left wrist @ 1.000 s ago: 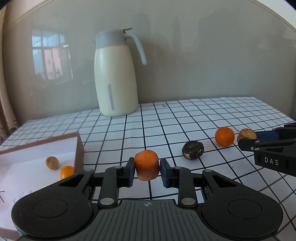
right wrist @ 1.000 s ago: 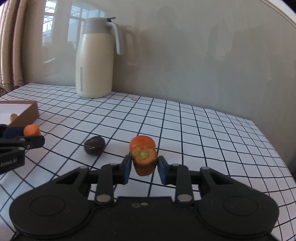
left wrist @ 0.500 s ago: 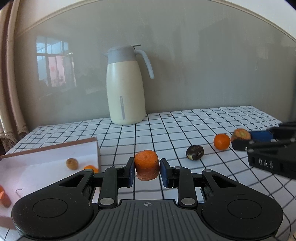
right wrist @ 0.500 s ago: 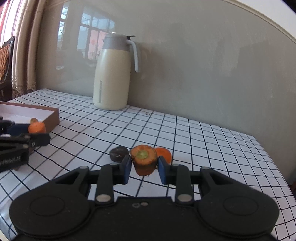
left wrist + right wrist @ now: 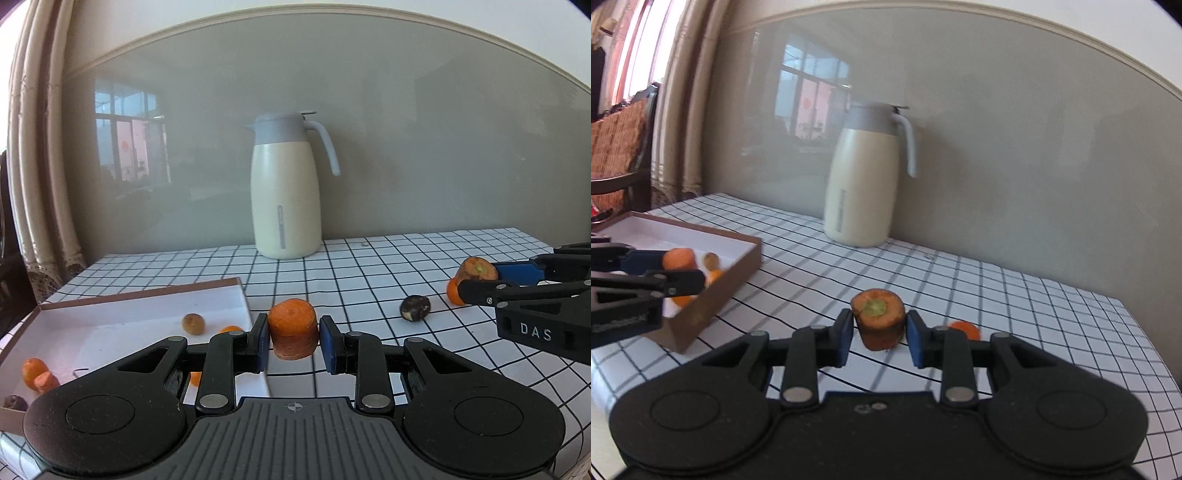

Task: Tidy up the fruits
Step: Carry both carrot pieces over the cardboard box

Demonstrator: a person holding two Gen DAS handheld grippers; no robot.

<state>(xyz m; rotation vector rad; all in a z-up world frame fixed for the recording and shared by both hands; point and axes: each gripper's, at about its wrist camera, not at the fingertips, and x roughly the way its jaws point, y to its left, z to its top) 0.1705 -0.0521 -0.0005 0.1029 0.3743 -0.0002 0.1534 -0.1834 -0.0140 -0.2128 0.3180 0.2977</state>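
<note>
My left gripper (image 5: 294, 332) is shut on an orange carrot chunk (image 5: 293, 325), held over the right edge of a brown box with a white inside (image 5: 147, 292). In the box lie a small brown fruit (image 5: 193, 324), an orange (image 5: 229, 328) and orange pieces (image 5: 37, 374). My right gripper (image 5: 879, 332) is shut on a carrot stub with a green top (image 5: 878, 321), above the checked cloth. The left wrist view shows the right gripper (image 5: 478, 277) at the right. On the cloth behind it rest an orange (image 5: 451, 293) and a dark round fruit (image 5: 415, 308).
A cream jug with a grey lid (image 5: 286, 188) stands at the back of the table against the wall. The checked tablecloth (image 5: 1015, 314) ends at a right edge. A curtain (image 5: 40, 147) and a woven chair (image 5: 617, 147) stand to the left beyond the box.
Both grippers have moved left toward the box and risen a little, each still holding its carrot piece. More of the box has come into view; the loose fruit lies farther right.
</note>
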